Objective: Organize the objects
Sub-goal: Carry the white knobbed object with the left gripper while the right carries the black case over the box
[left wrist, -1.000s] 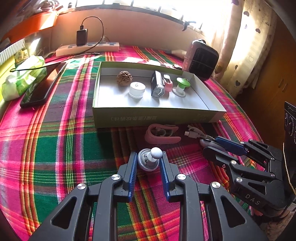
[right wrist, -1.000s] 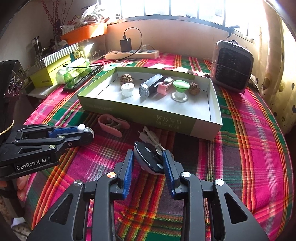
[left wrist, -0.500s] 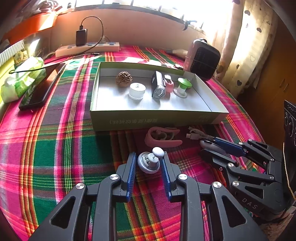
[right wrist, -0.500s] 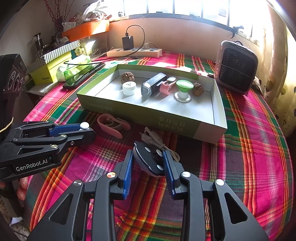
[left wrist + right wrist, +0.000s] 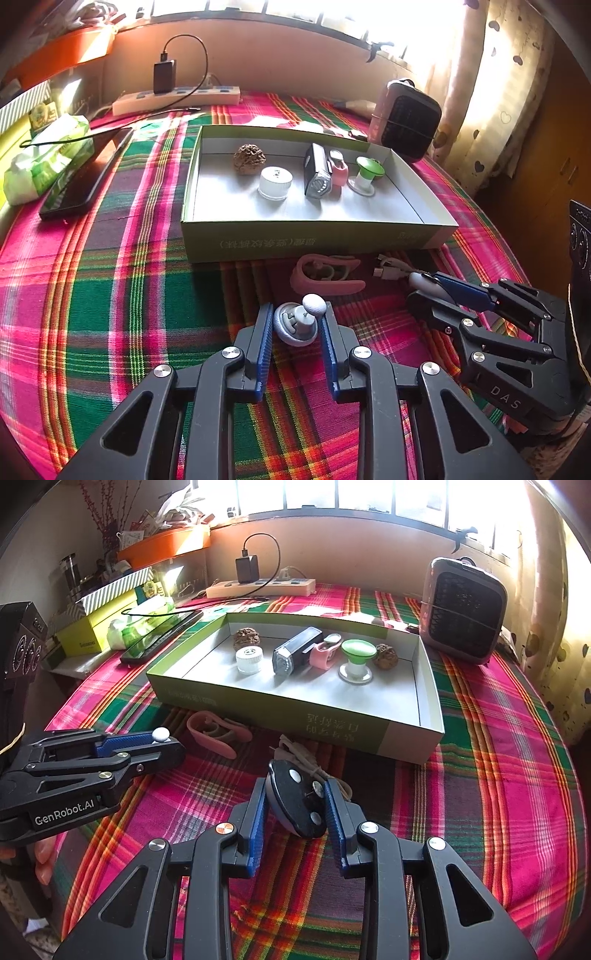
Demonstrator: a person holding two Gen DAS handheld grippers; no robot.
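Note:
My left gripper [image 5: 295, 314] is closing on a small grey-white knob with a white ball top [image 5: 300, 324], and its pads press the knob just above the plaid cloth. The right gripper [image 5: 295, 788] is closing on a black-bottomed oval device [image 5: 301, 805] with white dots, tilted on edge between its pads. In front of both lies the shallow green box [image 5: 314, 242], holding a walnut [image 5: 249, 158], a white cap [image 5: 275, 182], a black device [image 5: 317, 173], a pink piece [image 5: 338, 171] and a green-topped knob [image 5: 367, 173]. A pink clip [image 5: 325, 275] rests on the cloth between grippers and box.
A white cable [image 5: 295, 751] lies just behind the oval device. A dark phone [image 5: 86, 177] and a green wipes pack [image 5: 44, 158] sit at the left. A power strip [image 5: 177, 99] runs along the back wall. A small heater [image 5: 408, 120] stands at the back right.
The left jaws widened slightly half a second ago and have closed back on the knob. Both hands have kept their place, and the right grip looks unchanged.

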